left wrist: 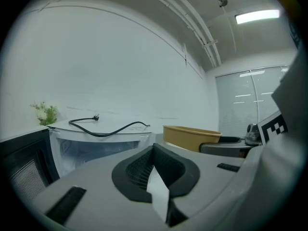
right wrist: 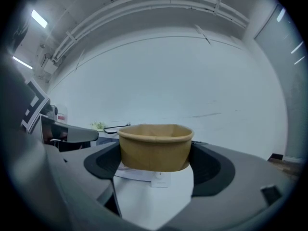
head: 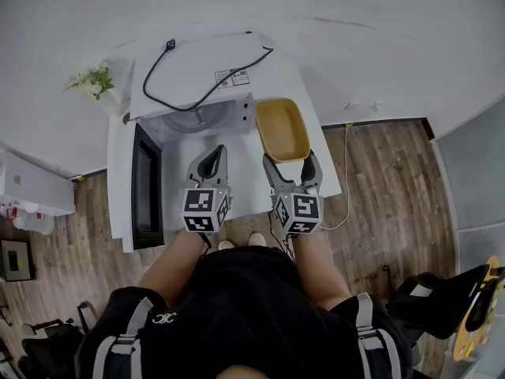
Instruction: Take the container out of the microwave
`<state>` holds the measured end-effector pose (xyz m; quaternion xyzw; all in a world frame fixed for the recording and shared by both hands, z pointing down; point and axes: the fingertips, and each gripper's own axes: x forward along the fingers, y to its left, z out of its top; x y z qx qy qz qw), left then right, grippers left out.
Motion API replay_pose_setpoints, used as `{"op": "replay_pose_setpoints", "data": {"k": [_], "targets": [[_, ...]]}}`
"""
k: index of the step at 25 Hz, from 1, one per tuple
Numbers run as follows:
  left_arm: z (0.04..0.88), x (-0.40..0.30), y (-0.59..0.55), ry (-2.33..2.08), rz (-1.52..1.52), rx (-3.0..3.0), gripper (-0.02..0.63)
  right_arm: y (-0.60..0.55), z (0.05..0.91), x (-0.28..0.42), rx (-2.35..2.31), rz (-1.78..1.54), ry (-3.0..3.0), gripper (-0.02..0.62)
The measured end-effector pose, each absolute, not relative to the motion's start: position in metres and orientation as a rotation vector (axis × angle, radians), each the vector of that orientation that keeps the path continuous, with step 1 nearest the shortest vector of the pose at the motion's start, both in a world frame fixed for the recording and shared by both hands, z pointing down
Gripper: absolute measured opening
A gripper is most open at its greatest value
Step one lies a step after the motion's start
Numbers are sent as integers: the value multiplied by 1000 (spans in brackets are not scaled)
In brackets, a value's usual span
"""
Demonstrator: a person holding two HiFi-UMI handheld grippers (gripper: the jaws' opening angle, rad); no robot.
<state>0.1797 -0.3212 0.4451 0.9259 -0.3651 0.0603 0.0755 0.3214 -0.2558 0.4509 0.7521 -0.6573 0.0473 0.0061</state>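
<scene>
A tan, empty container (head: 282,129) (right wrist: 155,146) hangs outside the white microwave (head: 205,77), just right of its open cavity (head: 197,125). My right gripper (head: 292,160) (right wrist: 155,163) is shut on it, one dark pad pressing on each side wall. To its left, my left gripper (head: 211,158) (left wrist: 154,172) is in front of the cavity, shut with nothing in it. From the left gripper view the container (left wrist: 190,136) shows at the right, beside the microwave (left wrist: 96,143).
The microwave door (head: 146,188) (left wrist: 24,167) stands open to the left. A black power cord (head: 197,93) (left wrist: 106,129) lies on the microwave's top. A small flower pot (head: 93,81) is at its far left. The white table (head: 245,204) is below the grippers; a black chair (head: 442,298) is at right.
</scene>
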Motion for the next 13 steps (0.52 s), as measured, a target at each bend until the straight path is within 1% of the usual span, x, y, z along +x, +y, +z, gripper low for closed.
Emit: {"op": "replay_pose_setpoints", "data": {"k": [7, 13], "targets": [[439, 189, -325, -1112, 175, 2780, 9, -258, 445, 331, 2366, 160, -2073, 453], [443, 201, -322, -1117, 191, 2772, 9, -254, 442, 335, 2330, 87, -2068, 453]]}}
